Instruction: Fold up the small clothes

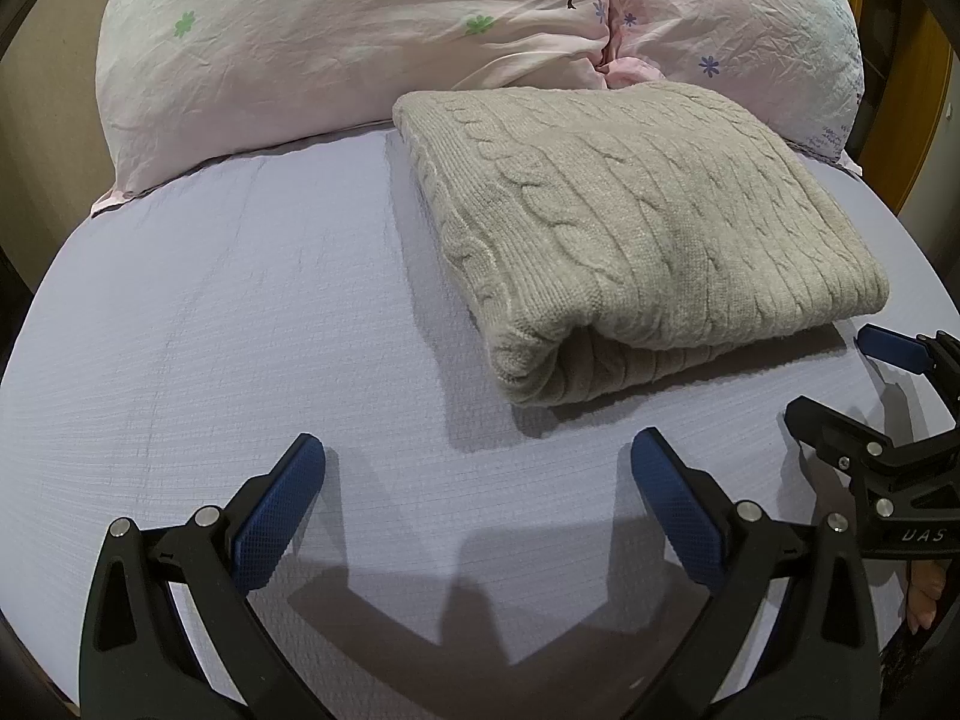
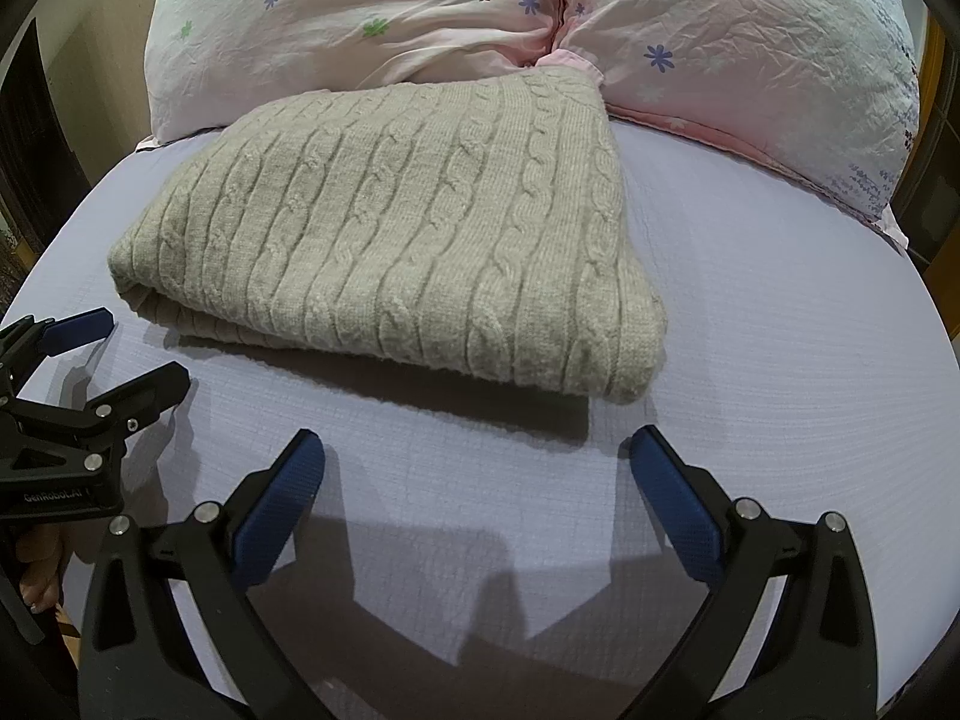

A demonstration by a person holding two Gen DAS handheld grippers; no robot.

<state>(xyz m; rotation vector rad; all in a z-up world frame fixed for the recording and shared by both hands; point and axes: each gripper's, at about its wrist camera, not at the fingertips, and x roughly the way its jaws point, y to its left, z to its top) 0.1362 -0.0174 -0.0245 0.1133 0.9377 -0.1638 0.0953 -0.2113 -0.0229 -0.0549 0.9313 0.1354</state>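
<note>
A beige cable-knit sweater (image 1: 630, 228) lies folded into a thick rectangle on the lavender bed sheet (image 1: 210, 330). It also shows in the right wrist view (image 2: 408, 240). My left gripper (image 1: 478, 450) is open and empty, low over the sheet just in front of the sweater's near left corner. My right gripper (image 2: 478, 450) is open and empty, in front of the sweater's near right corner. The right gripper also shows at the right edge of the left wrist view (image 1: 840, 378), and the left gripper at the left edge of the right wrist view (image 2: 126, 348).
A large pink pillow with flower and tree prints (image 1: 360, 42) lies behind the sweater and touches its far edge; it also shows in the right wrist view (image 2: 720, 36). Wooden furniture (image 1: 924, 90) stands at the far right. Bare sheet (image 2: 810, 330) lies right of the sweater.
</note>
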